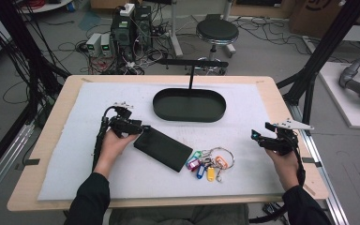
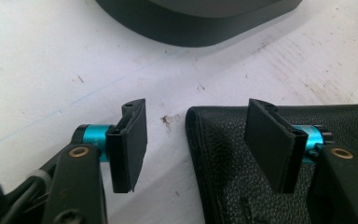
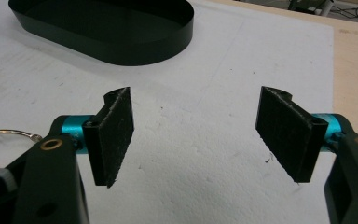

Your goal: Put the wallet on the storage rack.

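Left hand-held gripper (image 2: 193,140), jaws apart, straddles the near end of a black leather pouch (image 1: 163,148) lying flat on the white mat (image 1: 122,173) covering the surface; one jaw stands over the pouch, the other over bare mat. Right hand-held gripper (image 3: 198,135), jaws wide apart and holding nothing, hovers over the mat's right side. A bunch of keys with coloured tags (image 1: 208,164) lies just beside the pouch. A black oval tray (image 1: 189,114) sits farther back.

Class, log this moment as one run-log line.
left hand-held gripper: open at wallet edge | right hand-held gripper: open | keys: untouched
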Tool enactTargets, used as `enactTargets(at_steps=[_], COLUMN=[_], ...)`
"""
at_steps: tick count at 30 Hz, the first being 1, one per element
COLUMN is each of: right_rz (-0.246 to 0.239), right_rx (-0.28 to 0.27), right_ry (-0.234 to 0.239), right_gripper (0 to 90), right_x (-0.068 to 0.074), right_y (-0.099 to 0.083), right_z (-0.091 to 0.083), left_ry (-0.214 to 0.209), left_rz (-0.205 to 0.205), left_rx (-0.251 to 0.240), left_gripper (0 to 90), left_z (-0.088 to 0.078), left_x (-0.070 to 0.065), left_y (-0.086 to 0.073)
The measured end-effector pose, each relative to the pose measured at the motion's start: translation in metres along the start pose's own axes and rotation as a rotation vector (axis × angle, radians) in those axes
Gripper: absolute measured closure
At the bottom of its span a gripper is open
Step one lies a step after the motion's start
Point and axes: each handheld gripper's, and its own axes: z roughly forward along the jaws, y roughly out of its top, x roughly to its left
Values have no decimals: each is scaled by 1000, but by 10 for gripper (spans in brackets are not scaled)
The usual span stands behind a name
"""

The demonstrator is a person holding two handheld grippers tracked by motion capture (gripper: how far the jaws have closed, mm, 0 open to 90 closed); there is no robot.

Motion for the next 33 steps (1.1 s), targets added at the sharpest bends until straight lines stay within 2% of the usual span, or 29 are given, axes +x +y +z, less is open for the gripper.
enactTargets(at_steps=[5,6,8,9,10,14,15,17,20,21,22,25,26,27,28,33], right_rz=[-12,-12,-15,-17,-17,-17,-18,-21,-21,-22,-22,-19,-20,-20,-20,-15], right_rx=[-5,-5,-6,-6,-6,-7,-8,-13,-17,-18,-18,-26,-30,-34,-34,-52], right_ry=[-3,-2,-3,-2,-2,-3,-4,-4,-6,-6,-6,2,4,8,8,48], right_gripper=[283,284,284,284,284,284,284,285,284,285,285,285,284,285,285,284], right_x=[1,2,2,2,2,3,3,3,4,4,4,6,6,7,7,15], right_y=[1,1,1,1,1,1,2,2,2,2,2,4,4,5,5,8], right_z=[1,1,1,1,1,1,1,0,0,0,0,-1,-1,-1,-1,0], left_ry=[-14,-32,-43,-84,-84,-73,-67,-59,-55,-61,-61,-66,-66,-74,-74,-67], left_rz=[-9,-28,-28,-26,-26,-8,-5,7,18,20,20,67,67,92,92,170], left_rx=[32,31,32,23,23,21,9,-2,-15,-51,-51,-125,-125,-167,-167,-234], left_gripper=[448,453,525,585,652,689,744,773,791,803,810,821,823,826,826,830], left_z=[4,6,6,6,6,5,3,1,-1,-5,-5,-17,-17,-24,-24,-40], left_x=[1,1,2,1,1,-2,-2,-3,-5,-6,-6,-14,-14,-19,-19,-29], left_y=[-1,-1,-1,-2,-2,-1,-1,-1,-1,-2,-2,-2,-2,-2,-2,-6])
